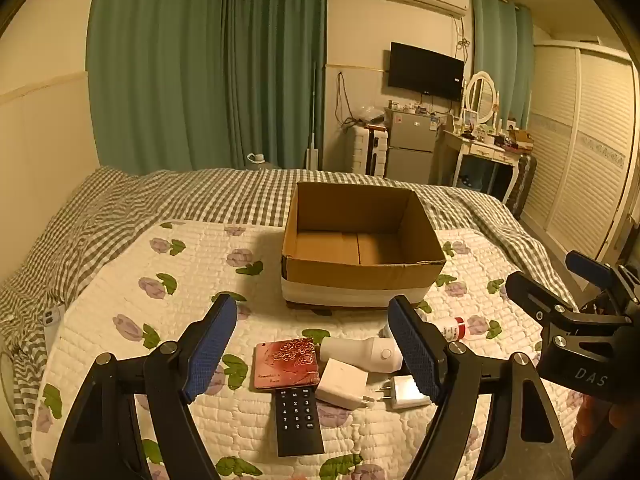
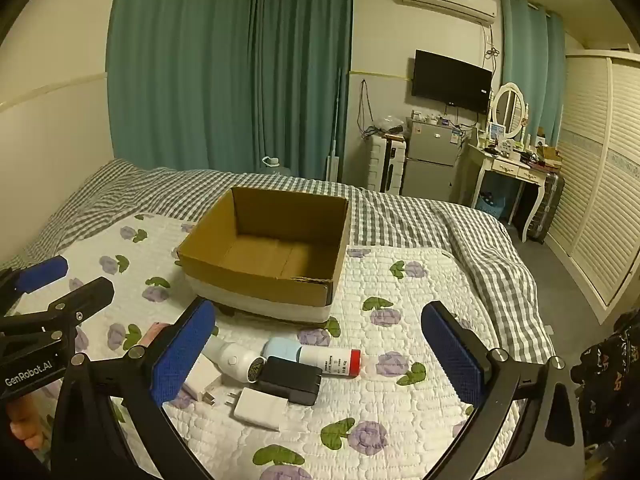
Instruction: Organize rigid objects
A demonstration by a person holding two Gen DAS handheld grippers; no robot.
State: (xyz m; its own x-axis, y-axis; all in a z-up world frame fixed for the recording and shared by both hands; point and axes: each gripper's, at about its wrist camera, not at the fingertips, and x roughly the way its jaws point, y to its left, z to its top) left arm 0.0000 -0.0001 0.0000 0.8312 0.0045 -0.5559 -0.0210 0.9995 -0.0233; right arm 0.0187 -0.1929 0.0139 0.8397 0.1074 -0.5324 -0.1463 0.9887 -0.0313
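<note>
An open, empty cardboard box point(image 1: 362, 240) point(image 2: 264, 252) sits on the floral quilt. In front of it lie a black remote point(image 1: 298, 420), a pink card case point(image 1: 286, 364), a white handheld device point(image 1: 362, 354) point(image 2: 234, 360), a white square charger point(image 1: 342, 384), a small white plug point(image 1: 406, 392) point(image 2: 260, 402), a black adapter point(image 2: 290, 380) and a white bottle with a red cap point(image 1: 454, 328) point(image 2: 332, 360). My left gripper point(image 1: 316, 354) is open above the items, empty. My right gripper point(image 2: 324, 360) is open above them, empty.
The quilt point(image 2: 400, 400) lies over a checked bedspread point(image 1: 120, 208). Beyond the bed stand green curtains, a small fridge point(image 2: 430, 160), a dressing table point(image 2: 512, 168) and a louvred wardrobe at the right.
</note>
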